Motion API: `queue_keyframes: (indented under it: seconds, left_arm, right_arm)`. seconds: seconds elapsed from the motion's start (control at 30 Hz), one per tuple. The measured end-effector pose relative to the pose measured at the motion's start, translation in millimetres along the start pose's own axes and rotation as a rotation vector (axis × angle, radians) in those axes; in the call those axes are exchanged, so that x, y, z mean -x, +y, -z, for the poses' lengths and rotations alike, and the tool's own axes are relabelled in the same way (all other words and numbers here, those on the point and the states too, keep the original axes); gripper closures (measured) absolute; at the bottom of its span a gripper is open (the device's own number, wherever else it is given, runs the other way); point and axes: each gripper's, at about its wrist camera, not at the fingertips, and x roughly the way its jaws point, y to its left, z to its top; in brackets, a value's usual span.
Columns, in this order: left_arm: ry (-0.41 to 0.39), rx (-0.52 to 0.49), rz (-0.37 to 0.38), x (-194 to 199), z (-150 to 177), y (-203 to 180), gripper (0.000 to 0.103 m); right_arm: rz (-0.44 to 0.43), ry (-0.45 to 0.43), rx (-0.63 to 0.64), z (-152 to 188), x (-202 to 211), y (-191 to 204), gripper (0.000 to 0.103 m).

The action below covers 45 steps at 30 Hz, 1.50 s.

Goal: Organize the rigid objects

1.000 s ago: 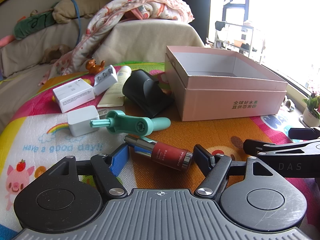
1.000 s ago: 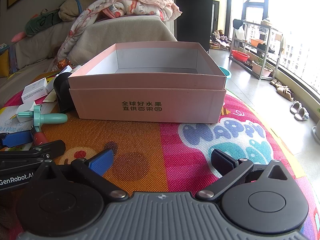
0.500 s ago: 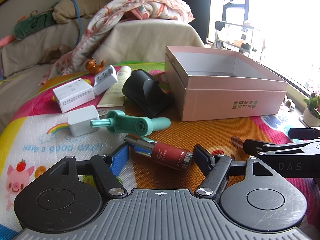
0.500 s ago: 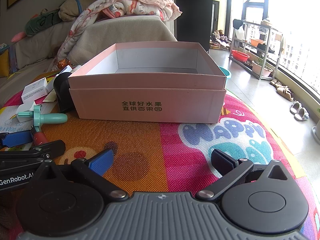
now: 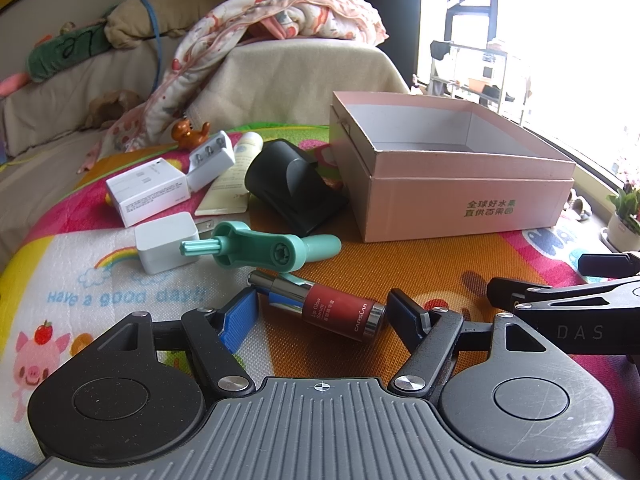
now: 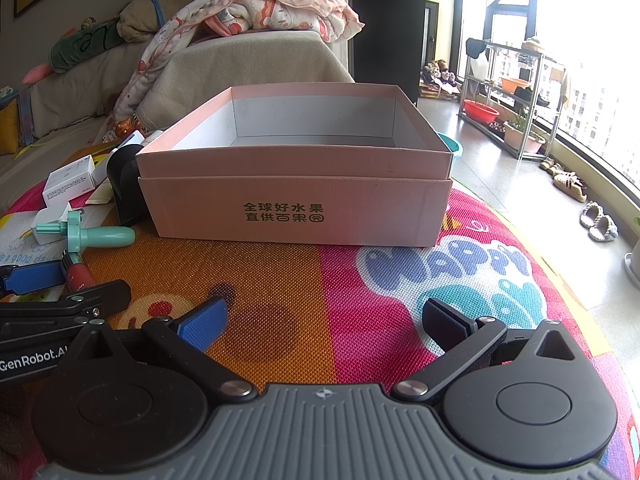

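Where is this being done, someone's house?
Most likely a home living room: a covered sofa with a blanket behind, a children's play mat underfoot, and slippers by big windows.

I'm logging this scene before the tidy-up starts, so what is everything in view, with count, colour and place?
Box: 1, pink, open, on the mat's far side.
Lip serum tube: 1, red with silver cap, lying between the left claw's fingers.
Plastic tool: 1, teal, beyond the tube.
Charger plugs: 2, white, one left of the teal tool, one further back.
Small carton: 1, white, back left.
Curved holder: 1, black, left of the box.
Cream tube: 1, pale, behind the holder.
Animal figurine: 1, brown, at the mat's back edge.
Play mat: 1, multicoloured, under everything.
Left claw: open, astride the serum tube.
Right claw: open, empty, facing the box.
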Motion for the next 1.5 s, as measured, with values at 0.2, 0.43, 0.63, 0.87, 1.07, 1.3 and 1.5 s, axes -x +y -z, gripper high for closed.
queue_keyframes:
  seconds: [0.2, 0.43, 0.63, 0.87, 1.07, 1.3, 1.5]
  left_arm:
    - [0.0, 0.0, 0.0, 0.0, 0.1, 0.6, 0.026]
    - [0.0, 0.0, 0.0, 0.0, 0.1, 0.5, 0.026]
    - [0.0, 0.0, 0.0, 0.0, 0.1, 0.5, 0.026]
    - [0.0, 0.0, 0.001, 0.0, 0.1, 0.4, 0.026]
    - [-0.03, 0.058, 0.131, 13.3, 4.1, 16.5, 0.029]
    - [-0.114, -0.016, 0.135, 47.6, -0.5, 39.8, 0.03]
    - [-0.13, 0.033, 0.03, 33.1, -31.3, 84.2, 0.03]
  right_arm:
    - [0.0, 0.0, 0.0, -0.1, 0.0, -0.3, 0.0]
    - [0.001, 0.0, 0.001, -0.3, -0.1, 0.2, 0.0]
    - [-0.001, 0.001, -0.001, -0.1, -0.1, -0.3, 0.0]
    - [-0.002, 0.001, -0.002, -0.2, -0.1, -0.4, 0.0]
    - [-0.054, 0.053, 0.039, -7.8, -4.7, -5.9, 0.0]
    - [-0.08, 0.073, 0.086, -11.2, -6.1, -6.4, 0.0]
    - [-0.104, 0.077, 0.091, -12.1, -6.3, -10.4, 0.0]
